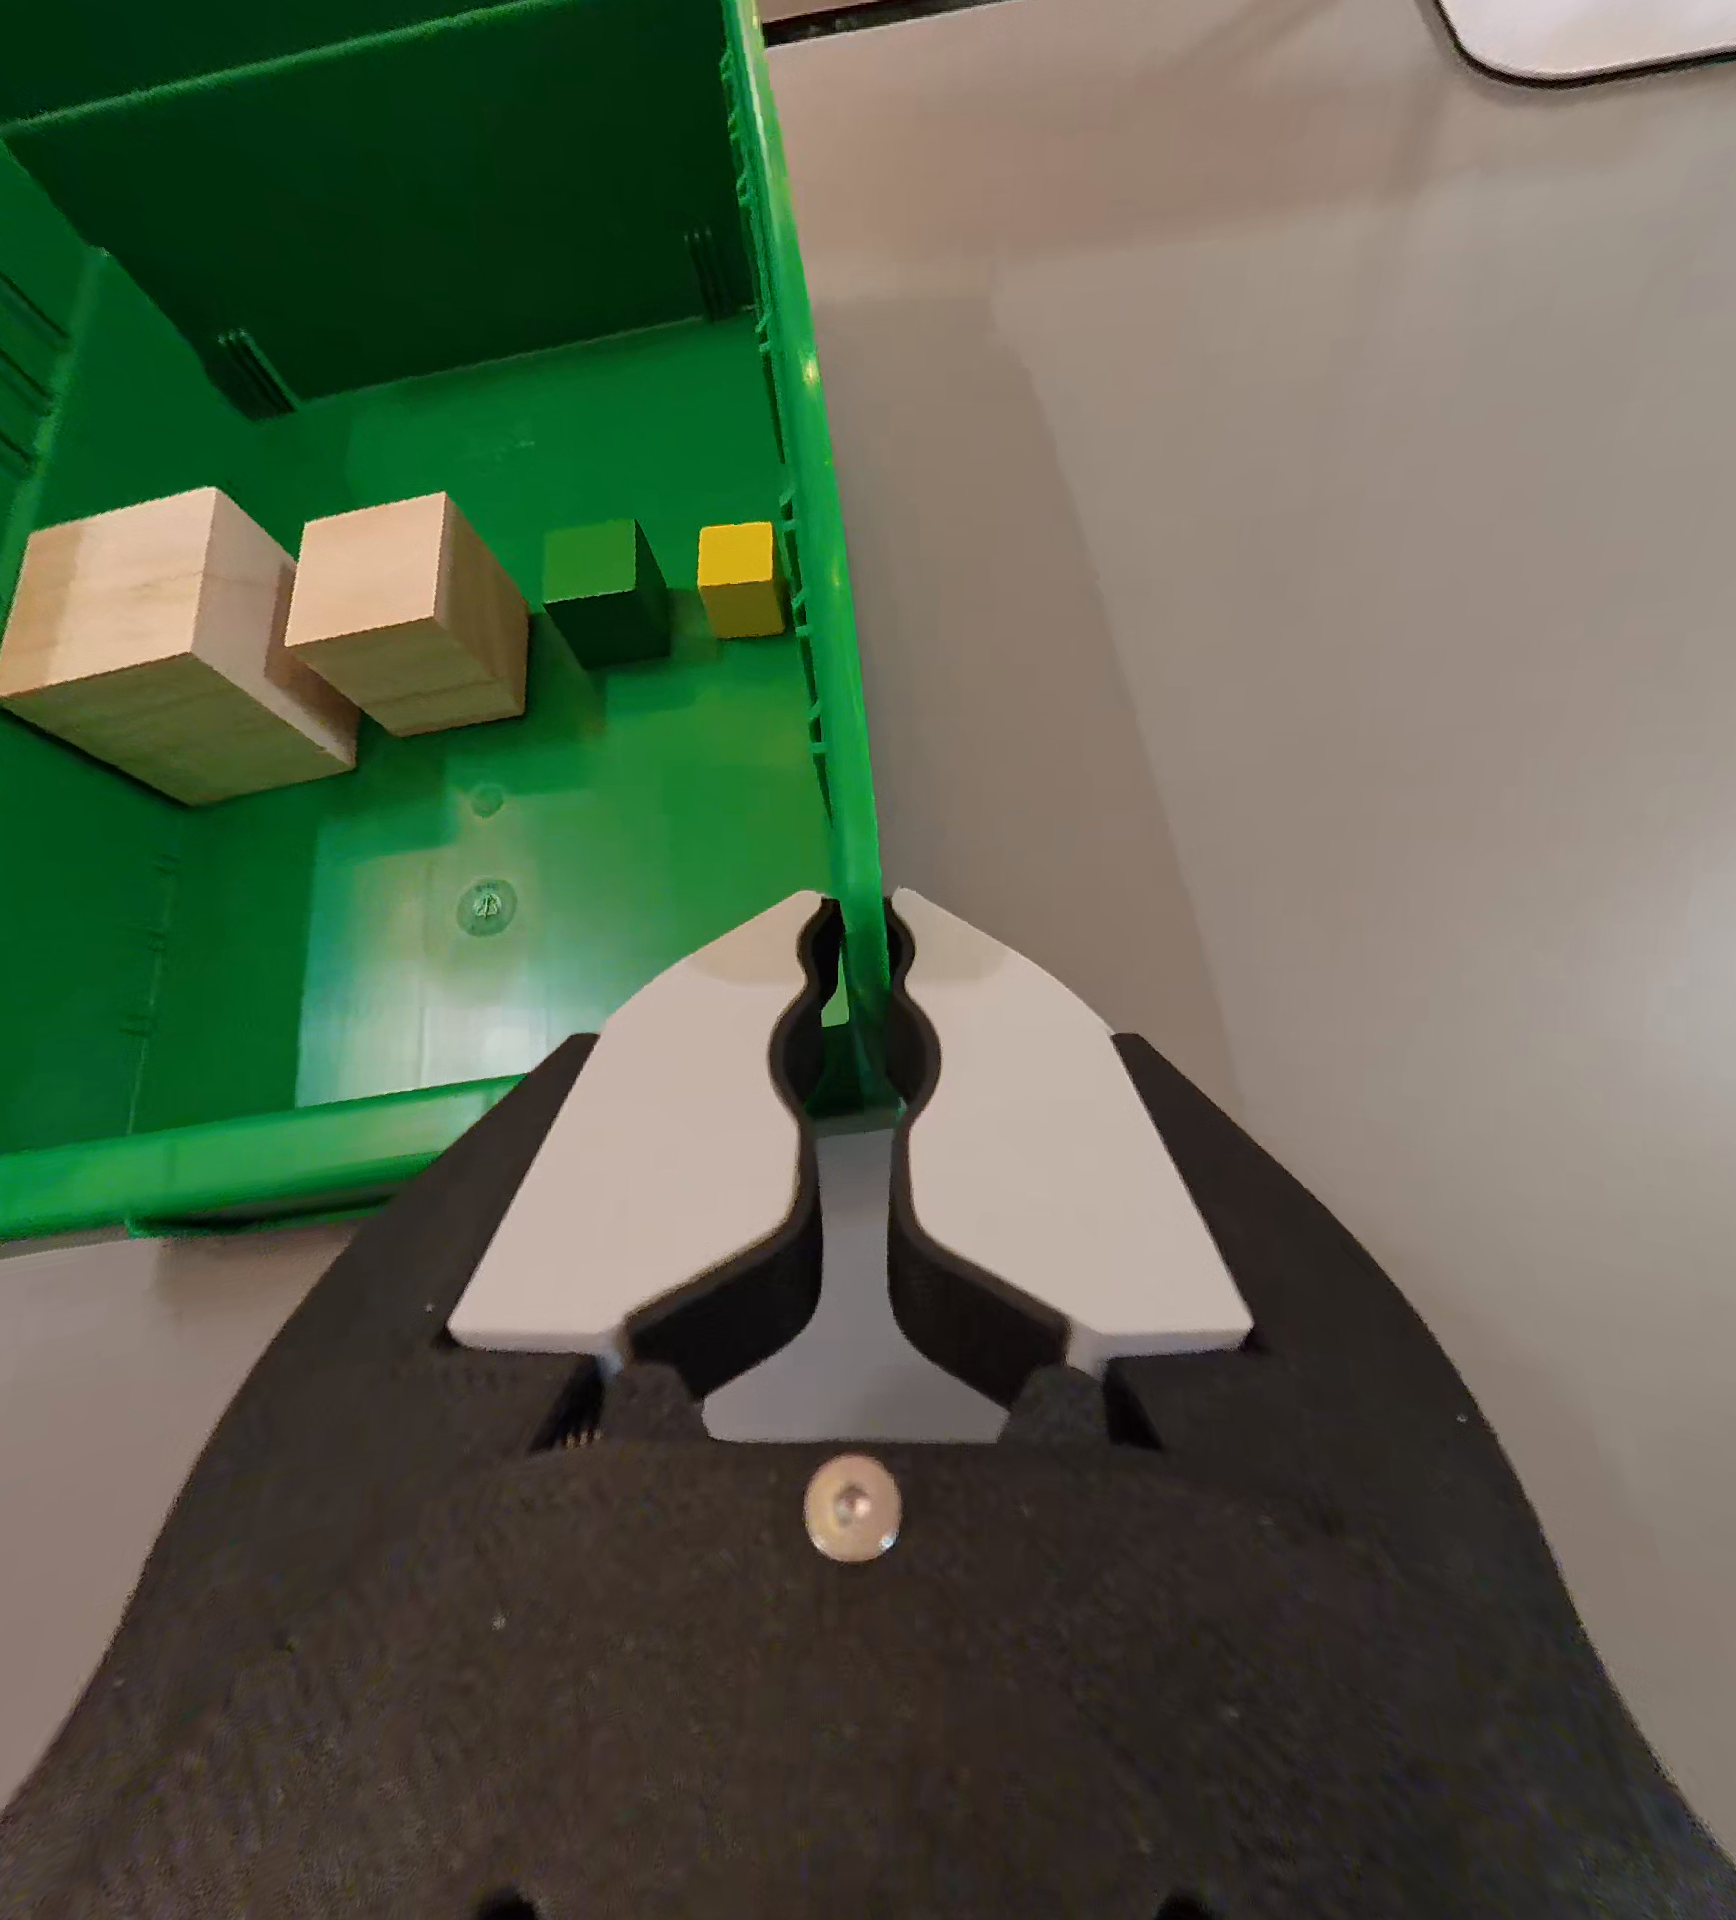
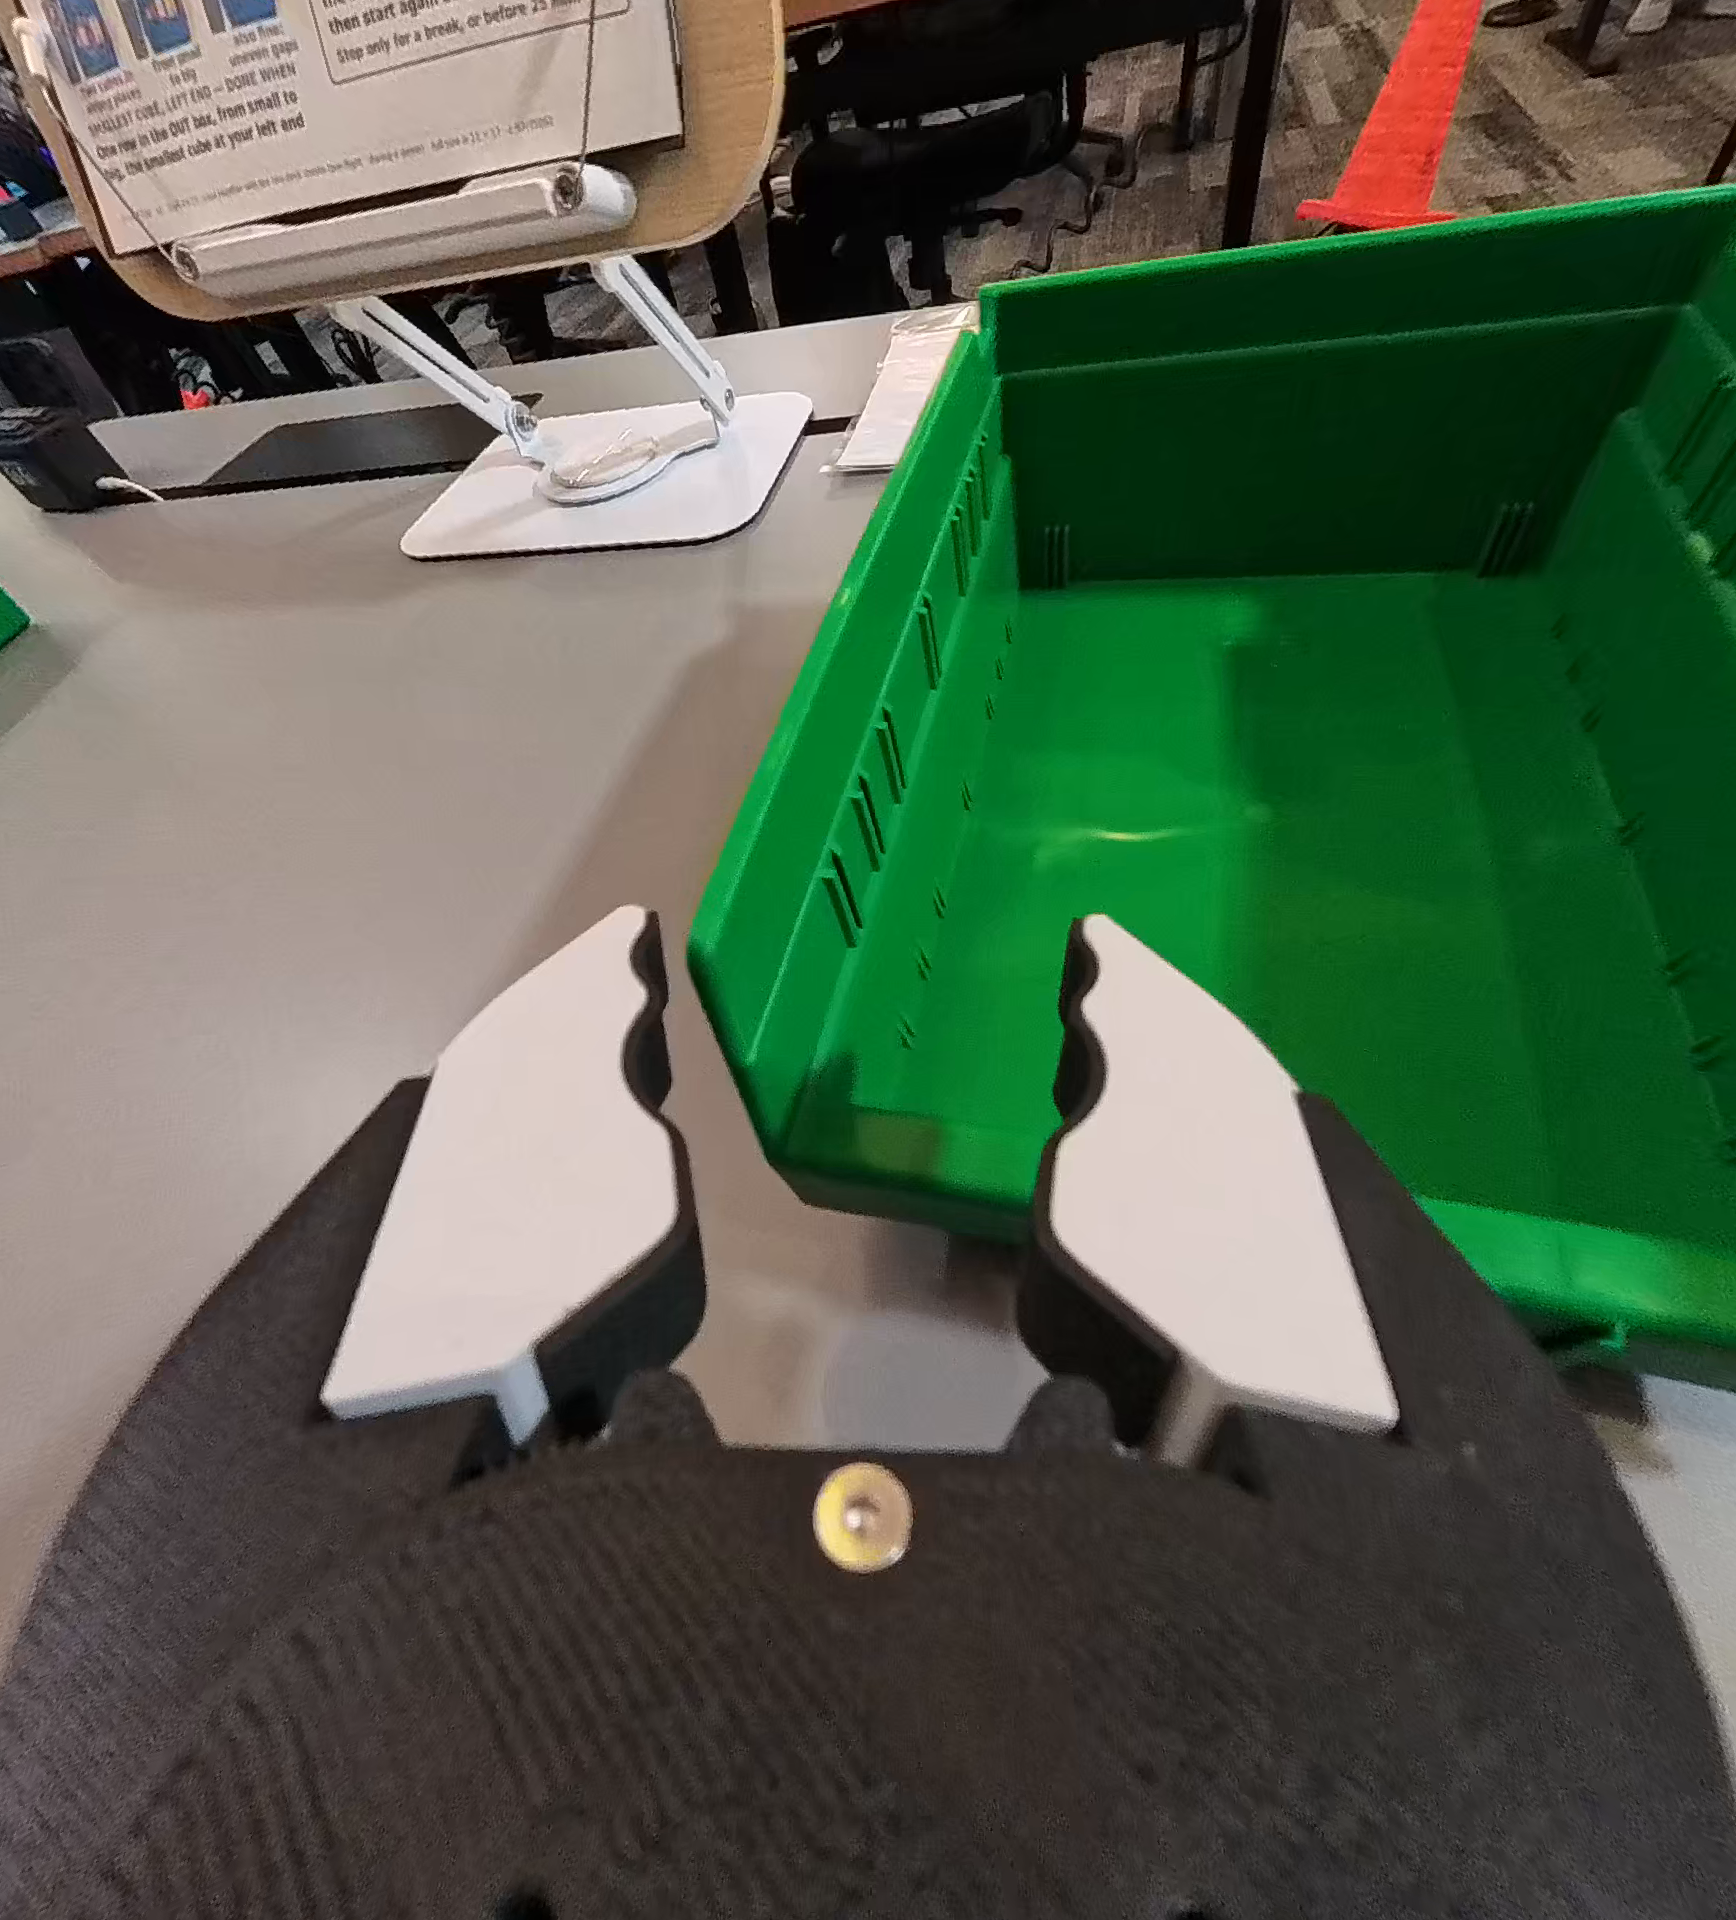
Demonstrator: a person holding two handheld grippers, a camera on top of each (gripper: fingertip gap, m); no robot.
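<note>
Left wrist view, left gripper (image 1: 859,914) pinching green bin (image 1: 802,436) wall, right gripper (image 2: 864,935) spread.

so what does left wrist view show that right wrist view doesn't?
Left wrist view only: a green bin holding two wooden blocks, a green cube and a yellow cube in a row; the left hand-held gripper is shut on that bin's side wall.

Right wrist view only: an empty green bin, the open right hand-held gripper straddling its near corner, a white stand carrying a printed sheet, and chairs and carpet beyond.

Both: the grey table.
</note>
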